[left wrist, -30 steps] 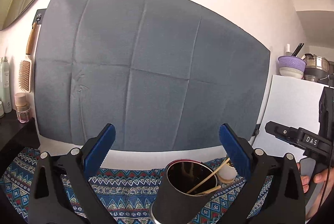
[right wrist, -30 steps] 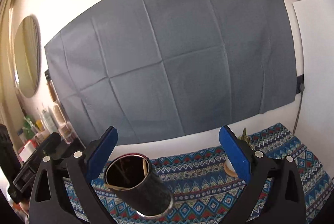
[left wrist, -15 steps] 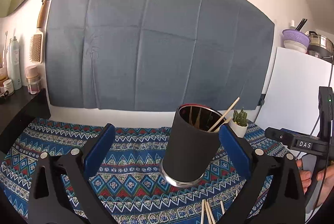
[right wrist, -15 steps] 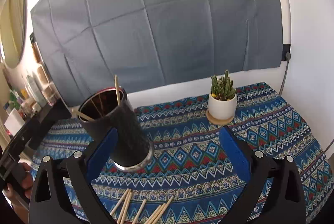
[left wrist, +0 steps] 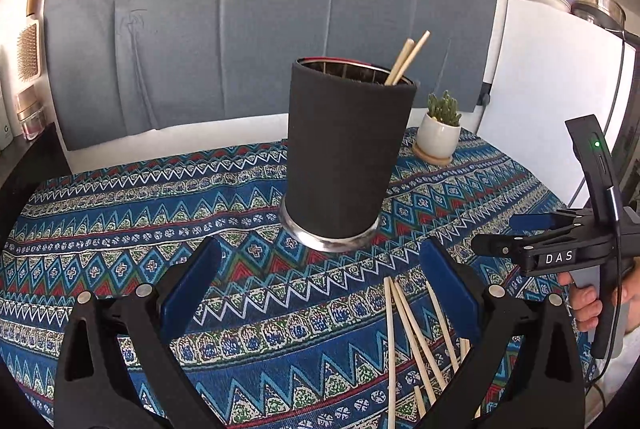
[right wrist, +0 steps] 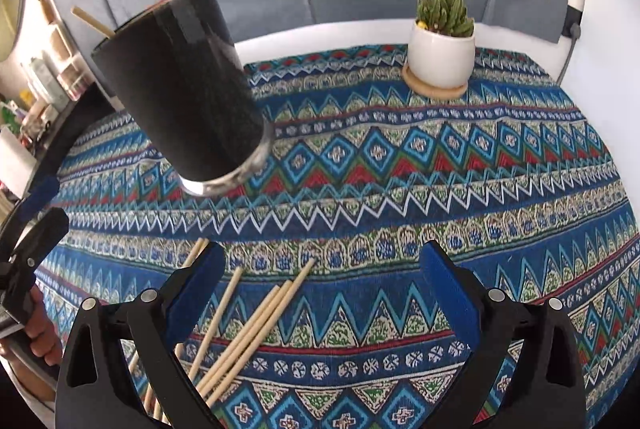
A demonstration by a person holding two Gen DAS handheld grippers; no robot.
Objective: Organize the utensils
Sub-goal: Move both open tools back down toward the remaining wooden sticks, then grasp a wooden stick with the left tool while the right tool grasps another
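A tall black cup [left wrist: 344, 149] stands upright on the patterned tablecloth [left wrist: 160, 213], with two wooden chopsticks [left wrist: 406, 59] leaning in it. The cup also shows in the right wrist view [right wrist: 180, 85]. Several loose chopsticks [left wrist: 412, 329] lie on the cloth in front of the cup, also in the right wrist view [right wrist: 248, 329]. My left gripper [left wrist: 320, 293] is open and empty, short of the cup. My right gripper [right wrist: 320, 293] is open and empty above the cloth, with the loose chopsticks by its left finger.
A small cactus in a white pot [left wrist: 439, 133] stands right of the cup, also in the right wrist view [right wrist: 442, 45]. A grey cloth [left wrist: 240, 9] hangs on the wall behind. A white board [left wrist: 552, 89] stands at the right. Toiletries [left wrist: 28, 109] sit at the left.
Both grippers have tilted down toward the table, so the cup, cloth and loose chopsticks have come fully into view. Both stay open.
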